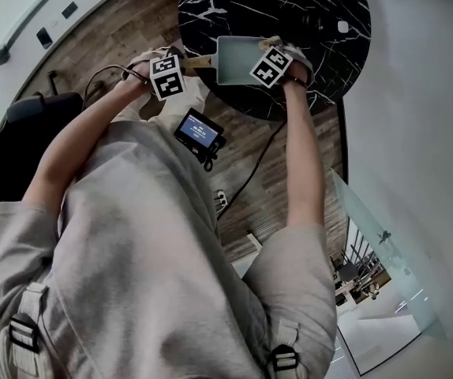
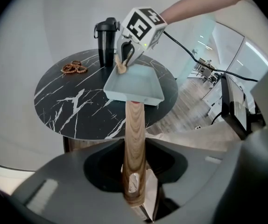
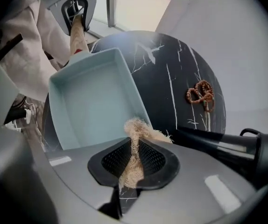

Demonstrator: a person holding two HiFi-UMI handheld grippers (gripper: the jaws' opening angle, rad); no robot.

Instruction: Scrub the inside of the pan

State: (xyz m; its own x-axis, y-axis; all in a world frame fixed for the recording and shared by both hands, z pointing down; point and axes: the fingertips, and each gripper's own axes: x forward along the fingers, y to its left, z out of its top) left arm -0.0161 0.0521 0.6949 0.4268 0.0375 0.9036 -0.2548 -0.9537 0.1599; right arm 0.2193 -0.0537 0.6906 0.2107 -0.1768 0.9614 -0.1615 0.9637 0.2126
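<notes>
My left gripper (image 2: 135, 190) is clamped on the wooden handle (image 2: 135, 139), which runs straight out ahead of its jaws to the pale blue pan (image 2: 138, 80), held over the marbled table (image 2: 73, 106). My right gripper (image 3: 133, 167) has its jaws pinched tight on a fibrous scrubber (image 3: 136, 127). The tuft pokes out just past the jaw tips, at the pan's rim; whether it touches I can't tell. I judge the scrubbing step is in hand. Next the tuft must go down onto the pan floor ahead of the right jaws and rub firmly while the left grip steadies the handle.
</notes>
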